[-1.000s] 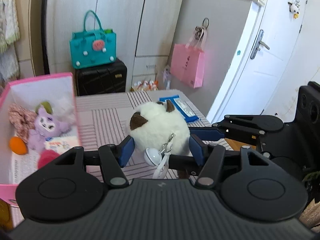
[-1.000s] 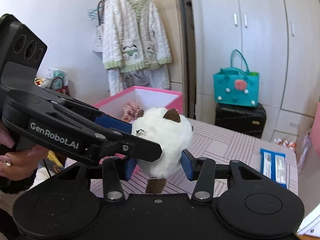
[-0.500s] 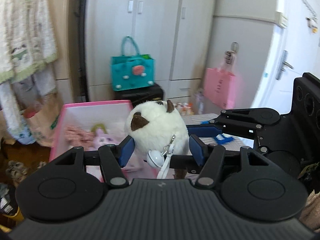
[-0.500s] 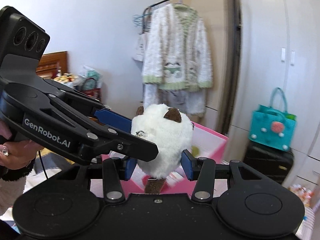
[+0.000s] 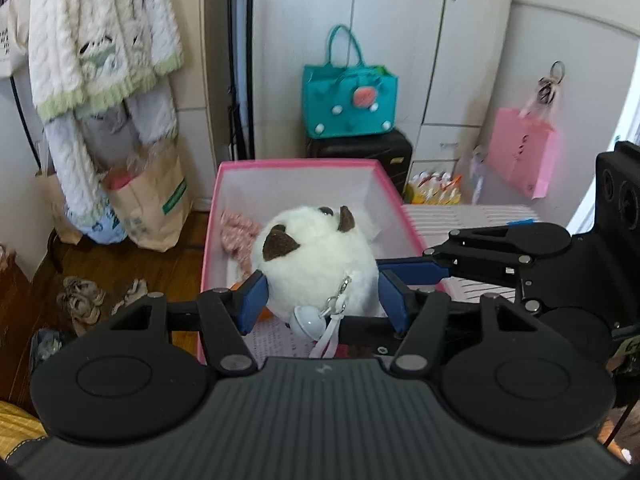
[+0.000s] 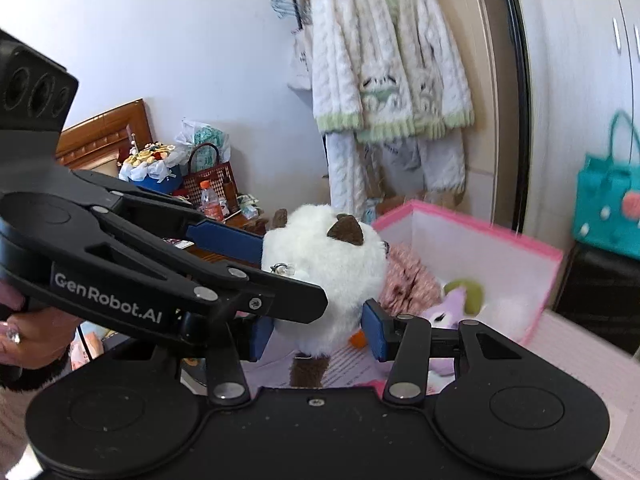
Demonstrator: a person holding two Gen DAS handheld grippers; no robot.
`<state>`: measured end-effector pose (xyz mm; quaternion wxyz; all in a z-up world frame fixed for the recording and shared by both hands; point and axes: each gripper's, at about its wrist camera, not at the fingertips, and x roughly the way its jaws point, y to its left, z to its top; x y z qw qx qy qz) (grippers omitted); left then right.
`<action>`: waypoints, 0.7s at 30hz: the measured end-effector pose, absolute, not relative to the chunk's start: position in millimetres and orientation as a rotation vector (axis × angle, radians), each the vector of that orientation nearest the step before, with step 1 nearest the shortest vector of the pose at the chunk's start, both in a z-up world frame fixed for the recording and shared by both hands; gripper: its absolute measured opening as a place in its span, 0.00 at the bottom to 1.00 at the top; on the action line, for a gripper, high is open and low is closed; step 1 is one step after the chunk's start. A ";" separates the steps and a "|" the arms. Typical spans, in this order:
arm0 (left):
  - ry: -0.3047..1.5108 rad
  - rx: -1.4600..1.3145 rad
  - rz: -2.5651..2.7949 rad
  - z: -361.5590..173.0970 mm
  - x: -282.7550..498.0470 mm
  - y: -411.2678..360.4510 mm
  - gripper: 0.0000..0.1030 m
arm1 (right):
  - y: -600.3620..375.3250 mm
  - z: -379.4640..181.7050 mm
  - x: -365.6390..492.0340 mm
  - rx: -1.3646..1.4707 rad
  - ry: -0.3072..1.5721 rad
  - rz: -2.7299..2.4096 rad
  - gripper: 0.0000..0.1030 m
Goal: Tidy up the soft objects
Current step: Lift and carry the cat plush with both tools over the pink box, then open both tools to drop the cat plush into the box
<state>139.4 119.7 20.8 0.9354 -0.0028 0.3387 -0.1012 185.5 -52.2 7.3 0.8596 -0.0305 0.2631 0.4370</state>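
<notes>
Both grippers, left gripper [image 5: 318,300] and right gripper [image 6: 316,334], clamp one white plush [image 5: 316,268] over pink box [image 5: 296,165].

Left wrist view: looks forward along the left gripper [image 5: 320,300], tilted slightly down, close behind the white plush toy [image 5: 316,258] and over the pink box [image 5: 298,165], toward the wardrobe [image 5: 360,40]. Right wrist view: set along the right gripper [image 6: 316,334], equally close to the plush, facing more toward the hanging cardigan [image 6: 384,52]. Shared field (both views): plush, box, cardigan, teal bag [image 5: 350,102], and each other's gripper.
</notes>
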 end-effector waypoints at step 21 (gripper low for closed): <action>0.775 0.066 -0.211 -7.6 156.5 133.2 0.56 | -22.7 -36.8 212.6 -0.087 0.781 0.911 0.51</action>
